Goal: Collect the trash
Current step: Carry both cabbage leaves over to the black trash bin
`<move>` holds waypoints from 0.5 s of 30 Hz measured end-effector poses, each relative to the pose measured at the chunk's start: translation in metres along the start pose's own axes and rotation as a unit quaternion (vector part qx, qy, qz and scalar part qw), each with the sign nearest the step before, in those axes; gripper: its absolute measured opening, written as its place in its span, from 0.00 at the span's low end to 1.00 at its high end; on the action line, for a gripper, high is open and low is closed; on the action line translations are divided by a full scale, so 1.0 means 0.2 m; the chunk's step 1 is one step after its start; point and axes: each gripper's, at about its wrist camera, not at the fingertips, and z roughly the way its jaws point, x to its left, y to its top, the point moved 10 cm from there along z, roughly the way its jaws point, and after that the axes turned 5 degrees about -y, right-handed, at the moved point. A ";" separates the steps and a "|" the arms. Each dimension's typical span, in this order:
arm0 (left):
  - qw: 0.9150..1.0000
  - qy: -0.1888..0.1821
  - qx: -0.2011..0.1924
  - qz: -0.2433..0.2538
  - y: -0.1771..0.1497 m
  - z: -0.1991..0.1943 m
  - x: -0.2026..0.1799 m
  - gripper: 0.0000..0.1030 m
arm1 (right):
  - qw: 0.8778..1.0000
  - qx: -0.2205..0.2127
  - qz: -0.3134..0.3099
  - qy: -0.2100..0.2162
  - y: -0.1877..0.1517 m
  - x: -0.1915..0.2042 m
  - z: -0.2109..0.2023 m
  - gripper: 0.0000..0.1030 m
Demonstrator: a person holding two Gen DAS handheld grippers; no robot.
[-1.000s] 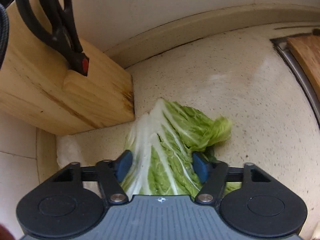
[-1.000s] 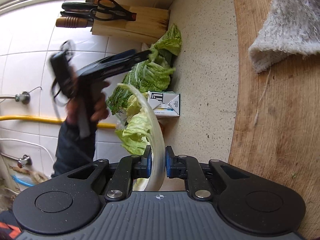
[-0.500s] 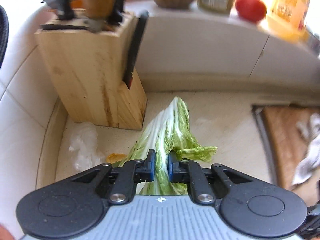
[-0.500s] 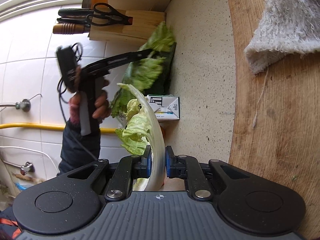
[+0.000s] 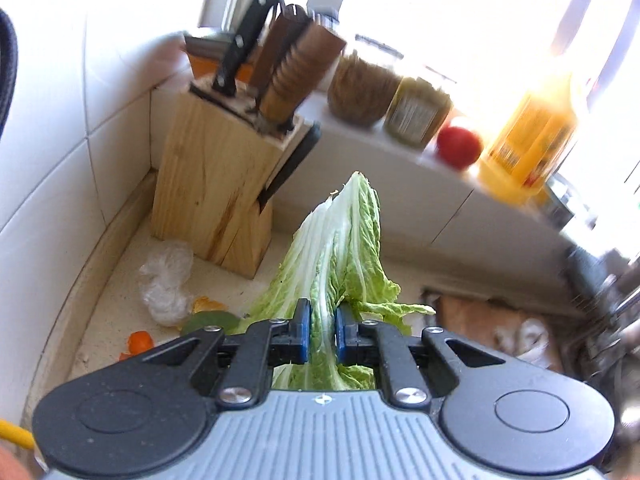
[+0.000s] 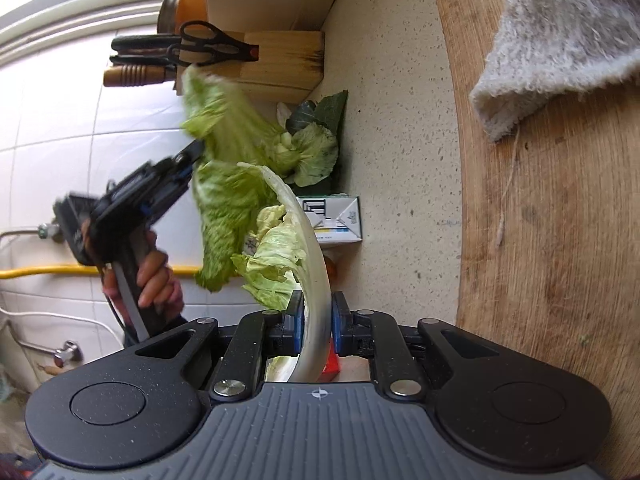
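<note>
My left gripper is shut on a long green and white cabbage leaf, held up above the speckled counter. In the right wrist view that same leaf hangs from the left gripper, which a hand holds. My right gripper is shut on the thick white stalk of a second cabbage leaf. More trash lies on the counter: a crumpled clear plastic wrap, orange peel, a dark green leaf, leaf scraps and a small white carton.
A wooden knife block with knives and scissors stands in the corner by the tiled wall. Jars, a tomato and an orange bottle line the window ledge. A wooden board carries a grey cloth.
The left gripper closed on the cabbage leaf lying by the knife block and lifted it off the counter, rolling as it rose. The right gripper kept still with its leaf.
</note>
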 end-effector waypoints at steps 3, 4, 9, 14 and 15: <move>0.999 -0.024 -0.028 -0.021 0.04 -0.09 -0.02 0.10 | 1.000 -0.007 0.008 0.020 0.01 0.03 -0.02 0.17; 0.998 -0.032 -0.036 -0.027 0.05 -0.12 -0.03 0.10 | 1.000 -0.009 0.009 0.023 0.01 0.04 -0.03 0.17; 0.995 -0.055 -0.073 -0.043 0.09 -0.26 -0.09 0.10 | 0.999 -0.019 0.007 0.033 0.03 0.08 -0.07 0.18; 0.992 -0.069 -0.099 -0.047 0.11 -0.38 -0.16 0.10 | 0.999 -0.023 0.002 0.047 0.02 0.13 -0.09 0.18; 0.991 -0.071 -0.105 -0.047 0.11 -0.40 -0.17 0.10 | 0.998 -0.025 0.001 0.050 0.03 0.14 -0.10 0.18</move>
